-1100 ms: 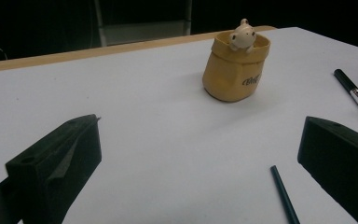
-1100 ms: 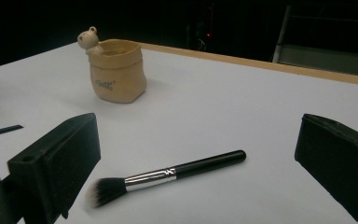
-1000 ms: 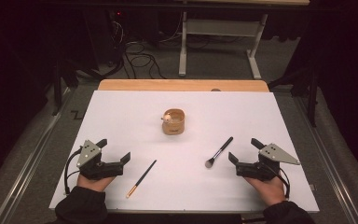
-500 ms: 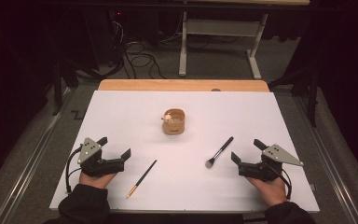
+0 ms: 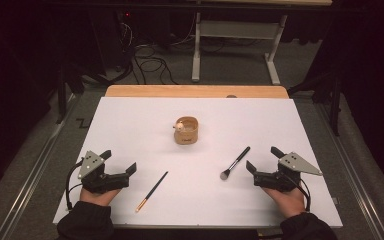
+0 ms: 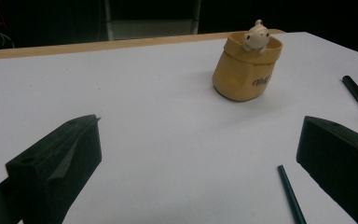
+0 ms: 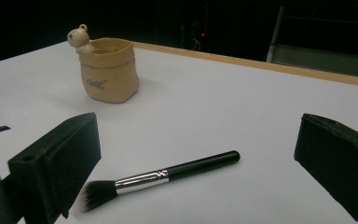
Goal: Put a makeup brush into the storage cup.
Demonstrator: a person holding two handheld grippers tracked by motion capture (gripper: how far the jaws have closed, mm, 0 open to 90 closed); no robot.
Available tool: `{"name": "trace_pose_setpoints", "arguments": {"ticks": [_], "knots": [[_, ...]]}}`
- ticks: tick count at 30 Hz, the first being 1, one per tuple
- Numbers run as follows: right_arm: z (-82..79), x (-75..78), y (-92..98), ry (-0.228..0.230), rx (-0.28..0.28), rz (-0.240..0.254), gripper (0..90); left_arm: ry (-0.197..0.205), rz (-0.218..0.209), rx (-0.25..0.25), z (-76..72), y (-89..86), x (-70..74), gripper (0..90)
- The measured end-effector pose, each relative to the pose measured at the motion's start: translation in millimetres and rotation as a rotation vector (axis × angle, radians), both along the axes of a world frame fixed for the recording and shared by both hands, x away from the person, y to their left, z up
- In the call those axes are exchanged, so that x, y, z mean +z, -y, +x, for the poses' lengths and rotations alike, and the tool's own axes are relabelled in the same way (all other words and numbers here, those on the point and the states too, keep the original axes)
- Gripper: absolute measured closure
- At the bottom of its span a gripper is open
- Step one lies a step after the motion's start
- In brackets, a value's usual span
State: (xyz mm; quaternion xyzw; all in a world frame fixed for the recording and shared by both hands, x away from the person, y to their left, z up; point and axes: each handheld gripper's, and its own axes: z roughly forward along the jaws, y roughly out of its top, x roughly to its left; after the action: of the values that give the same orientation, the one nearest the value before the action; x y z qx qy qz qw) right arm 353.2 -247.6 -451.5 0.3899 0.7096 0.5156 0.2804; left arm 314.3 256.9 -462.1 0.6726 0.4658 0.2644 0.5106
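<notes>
A tan pouch-shaped cup with a small bear figure on its rim stands mid-table. A black makeup brush lies to its right, with bristles toward me. A thin dark brush with a tan tip lies to the left. My left gripper rests open just left of the thin brush. My right gripper rests open just right of the makeup brush. In the left gripper view the cup is ahead to the right, beyond the open gripper. In the right gripper view the makeup brush lies between the jaws of the open gripper.
The white table top has a wooden strip along its far edge. Beyond it are a dark floor with cables and a white metal frame. Metal rails run along both sides of the table.
Both grippers have only wavered slightly in place. The cup and the two brushes have not moved.
</notes>
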Motion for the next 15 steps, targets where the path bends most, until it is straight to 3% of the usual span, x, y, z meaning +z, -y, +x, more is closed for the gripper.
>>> {"name": "trace_pose_setpoints", "arguments": {"ticks": [8, 14, 15], "knots": [[0.1, 1.6, -0.6, -0.019, -0.006, 0.007, 2.5, -0.006, -0.036, -0.007, 1.7, -1.8, -1.2, 0.6], [0.6, -0.6, -4.7, -0.037, 0.004, -0.024, 2.6, 0.004, -0.058, 0.012, 5.4, -3.3, -2.3, 0.7], [0.8, -1.1, -4.7, -0.036, 0.009, -0.019, 2.6, -0.01, -0.062, 0.012, 7.2, -3.7, -4.2, 0.7]]}}
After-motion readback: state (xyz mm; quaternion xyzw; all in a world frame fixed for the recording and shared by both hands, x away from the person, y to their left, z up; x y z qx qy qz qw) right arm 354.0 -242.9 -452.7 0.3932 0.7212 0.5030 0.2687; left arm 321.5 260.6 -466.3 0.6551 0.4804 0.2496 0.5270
